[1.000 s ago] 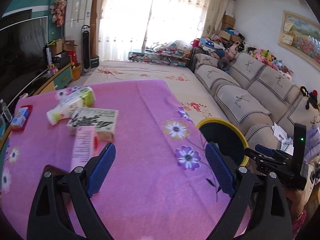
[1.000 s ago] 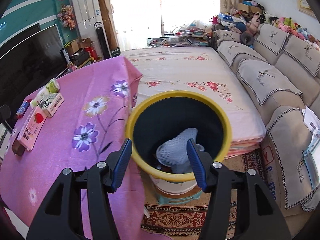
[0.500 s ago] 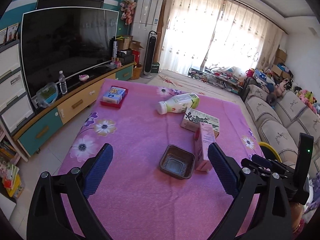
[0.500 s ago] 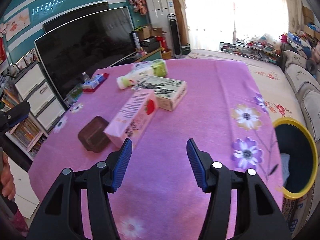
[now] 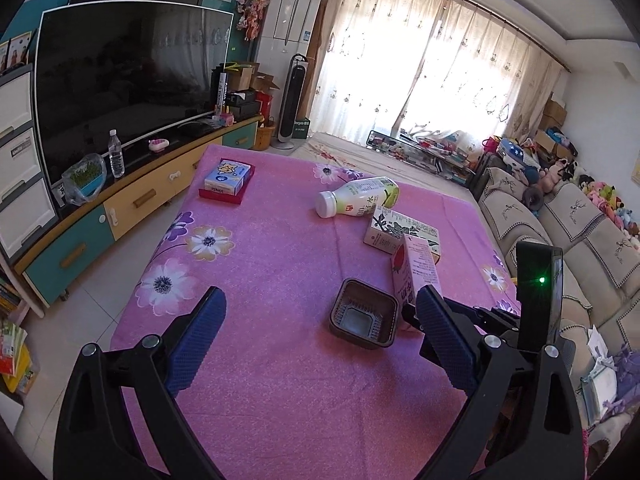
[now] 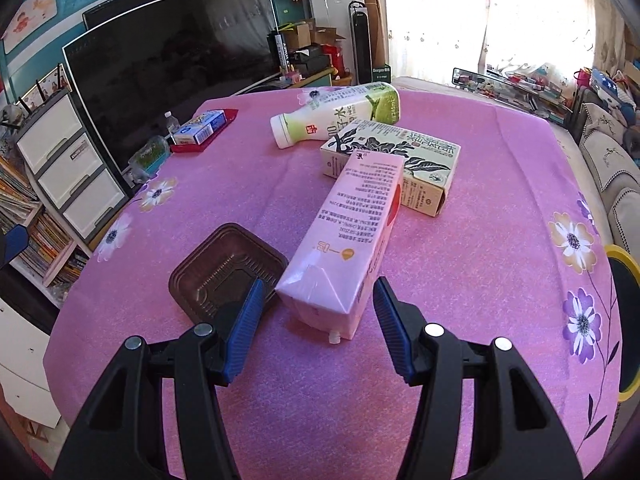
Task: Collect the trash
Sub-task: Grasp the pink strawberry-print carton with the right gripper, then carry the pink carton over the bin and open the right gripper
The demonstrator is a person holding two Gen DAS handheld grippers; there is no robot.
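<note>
On the pink flowered tablecloth [image 6: 480,240] a pink drink carton [image 6: 352,232] lies flat, its near end between the pads of my right gripper [image 6: 319,284]. The jaws stand open and the pads do not touch it. A brown plastic tray [image 6: 224,264] sits just left of the carton, under the left finger. Behind them lie a green-and-white carton [image 6: 400,156] and a white-green bottle [image 6: 336,114] on its side. My left gripper [image 5: 320,292] hangs open and empty over the table's near part, with the brown tray [image 5: 364,314] and pink carton [image 5: 414,272] ahead to its right.
A blue tissue box on a red tray [image 5: 228,178] sits at the far left corner. A yellow-rimmed bin [image 6: 624,264] stands past the table's right edge. A TV cabinet [image 5: 120,208] runs along the left, a sofa [image 5: 580,240] along the right.
Both views have swung from the bin and sofa side to the table. The right gripper has closed in on the pink carton's near end. Neither gripper's jaws have changed.
</note>
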